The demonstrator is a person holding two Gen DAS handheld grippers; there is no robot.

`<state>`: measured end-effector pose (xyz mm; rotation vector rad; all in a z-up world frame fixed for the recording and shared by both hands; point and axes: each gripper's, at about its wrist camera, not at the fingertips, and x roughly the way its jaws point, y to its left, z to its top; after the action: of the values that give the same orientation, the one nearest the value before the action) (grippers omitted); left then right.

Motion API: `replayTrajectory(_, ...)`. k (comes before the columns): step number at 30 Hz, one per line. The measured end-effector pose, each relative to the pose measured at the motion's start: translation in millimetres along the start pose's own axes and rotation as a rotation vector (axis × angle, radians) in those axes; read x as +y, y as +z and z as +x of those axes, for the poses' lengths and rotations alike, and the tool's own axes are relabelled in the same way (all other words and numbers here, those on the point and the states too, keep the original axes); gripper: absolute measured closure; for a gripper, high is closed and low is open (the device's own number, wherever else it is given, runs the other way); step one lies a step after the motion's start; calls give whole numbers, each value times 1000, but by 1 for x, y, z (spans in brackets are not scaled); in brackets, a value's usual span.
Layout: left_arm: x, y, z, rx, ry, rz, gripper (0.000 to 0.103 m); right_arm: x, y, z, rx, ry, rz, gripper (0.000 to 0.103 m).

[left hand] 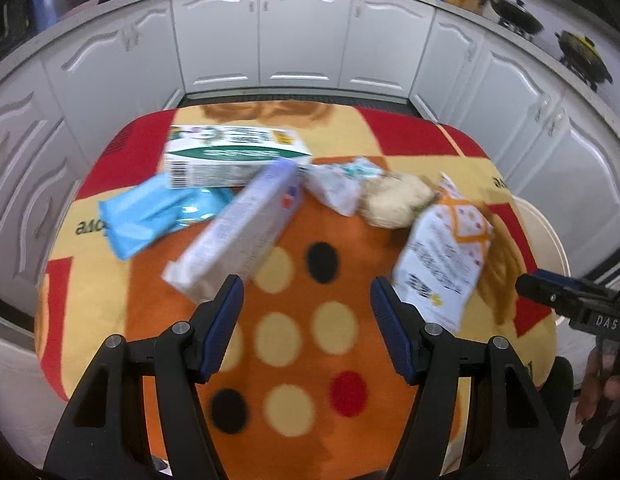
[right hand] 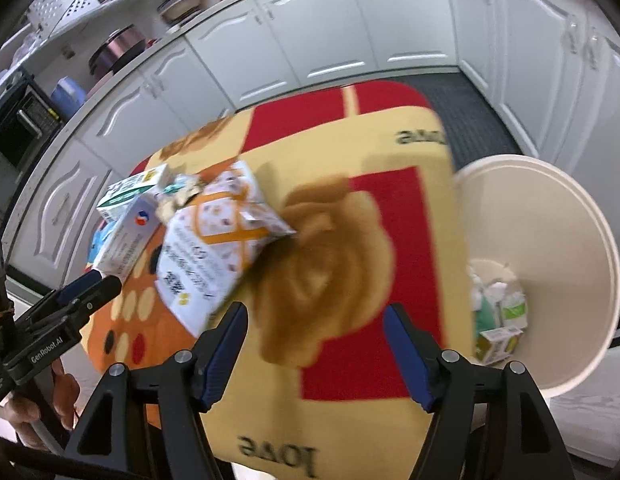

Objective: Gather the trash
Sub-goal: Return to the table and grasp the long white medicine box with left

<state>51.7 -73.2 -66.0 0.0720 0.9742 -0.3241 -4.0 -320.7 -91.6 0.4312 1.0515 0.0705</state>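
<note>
You get even, fairly bright indoor light with soft shadows, and faint glare streaks on the cabinets (left hand: 301, 36). Both fisheye views bend straight lines hard and go black at the corners. Motion blur smears the cloth (right hand: 330, 248) and the packets (left hand: 237, 232).

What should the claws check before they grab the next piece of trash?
1. Left claw open and empty: ok.
2. Right claw open and empty: ok.
3. Trash left on the table: ok, the orange-and-white bag, purple box and blue pack all lie there.
4. Nearest piece uncovered: ok, nothing lies on the bag.
5. Bin open with room: ok, only a few pieces at its bottom.
6. Exact edges for gripping: cannot tell, pictures are blurred.
</note>
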Motion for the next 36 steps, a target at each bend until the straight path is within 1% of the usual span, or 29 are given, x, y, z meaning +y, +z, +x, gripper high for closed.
replayTrajectory(1, 4, 3, -1, 0, 5, -6, 38, 6, 2, 4, 6, 8, 3, 29)
replayTrajectory(6, 26, 16, 2, -4, 28, -31, 38, 28, 12, 18, 17, 48, 33, 26)
replayTrajectory(8, 34, 21, 2, -10, 29, -52, 38, 35, 16, 23, 11, 55, 51, 24)
replayTrajectory(10, 38, 23, 2, -14, 25, -61, 38, 42, 20, 29, 1, 59, 82, 21)
replayTrajectory(12, 40, 27, 3, -15, 23, -64, 38, 47, 24, 35, -20, 61, 144, 21)
replayTrajectory(14, 41, 28, 4, -15, 21, -64, 38, 53, 27, 40, -36, 68, 188, 17)
replayTrajectory(15, 41, 28, 5, -14, 21, -63, 38, 58, 29, 46, -36, 61, 206, 15)
replayTrajectory(16, 41, 29, 5, -13, 21, -62, 38, 62, 30, 50, -31, 50, 210, 14)
replayTrajectory(18, 43, 29, 7, -12, 18, -64, 38, 69, 33, 59, -22, 28, 198, 14)
replayTrajectory(21, 44, 27, 9, -6, 13, -69, 38, 76, 34, 71, -1, -30, 163, 14)
replayTrajectory(23, 46, 27, 11, 0, 6, -76, 38, 81, 36, 70, -17, -55, 130, 14)
replayTrajectory(25, 46, 28, 12, 3, 1, -75, 38, 84, 37, 72, -4, -63, 66, 14)
replayTrajectory(26, 47, 28, 12, 1, 1, -74, 38, 86, 37, 72, 7, -70, 15, 16)
replayTrajectory(27, 46, 28, 12, -2, 0, -71, 38, 88, 35, 73, 17, -81, -43, 24)
replayTrajectory(28, 47, 29, 12, -2, -2, -70, 38, 88, 34, 74, 27, -89, -80, 38)
replayTrajectory(29, 46, 30, 13, -2, -4, -68, 38, 87, 31, 73, 40, -100, -130, 44)
replayTrajectory(31, 46, 32, 14, -1, -6, -64, 38, 78, 27, 64, 67, -53, -181, 58)
replayTrajectory(32, 46, 33, 15, 1, -6, -63, 38, 72, 26, 60, 83, -29, -182, 60)
replayTrajectory(34, 44, 34, 18, 7, -9, -55, 38, 60, 24, 49, 94, -8, -188, 68)
replayTrajectory(36, 41, 36, 24, 13, -12, -40, 38, 51, 21, 40, 98, -7, -194, 69)
